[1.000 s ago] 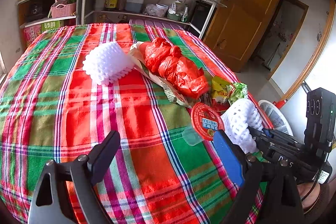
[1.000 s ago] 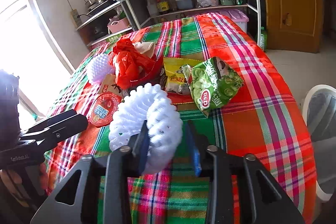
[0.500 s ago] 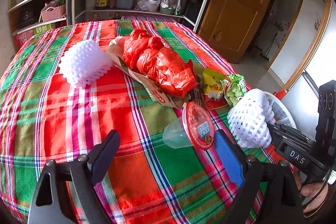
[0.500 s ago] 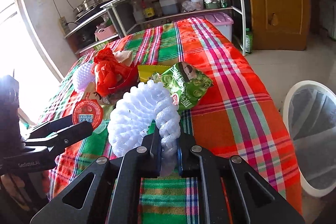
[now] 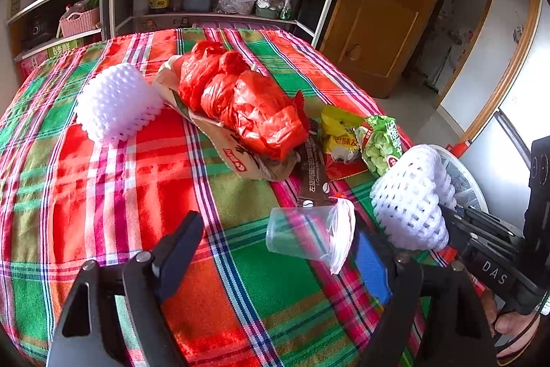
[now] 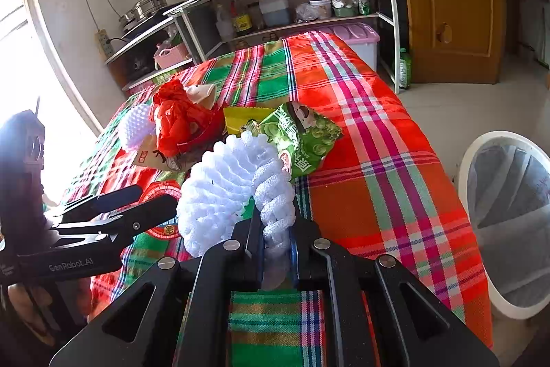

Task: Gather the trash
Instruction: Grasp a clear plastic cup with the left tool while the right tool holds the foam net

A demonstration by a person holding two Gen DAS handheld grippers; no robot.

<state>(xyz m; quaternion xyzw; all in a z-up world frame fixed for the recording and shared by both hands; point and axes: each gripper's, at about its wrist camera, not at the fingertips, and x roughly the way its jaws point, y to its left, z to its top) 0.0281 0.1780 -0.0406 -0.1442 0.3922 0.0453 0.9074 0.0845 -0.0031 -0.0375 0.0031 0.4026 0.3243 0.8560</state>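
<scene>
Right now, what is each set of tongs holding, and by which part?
Right tongs pinch the white foam fruit net by its near edge. Left tongs hold nothing; jaws closing.

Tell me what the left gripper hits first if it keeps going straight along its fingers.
Most likely the clear plastic cup lying on its side on the plaid tablecloth, just inside the left gripper's right finger. Its jaws are closing, nothing pressed between them yet. Depth is uncertain.
</scene>
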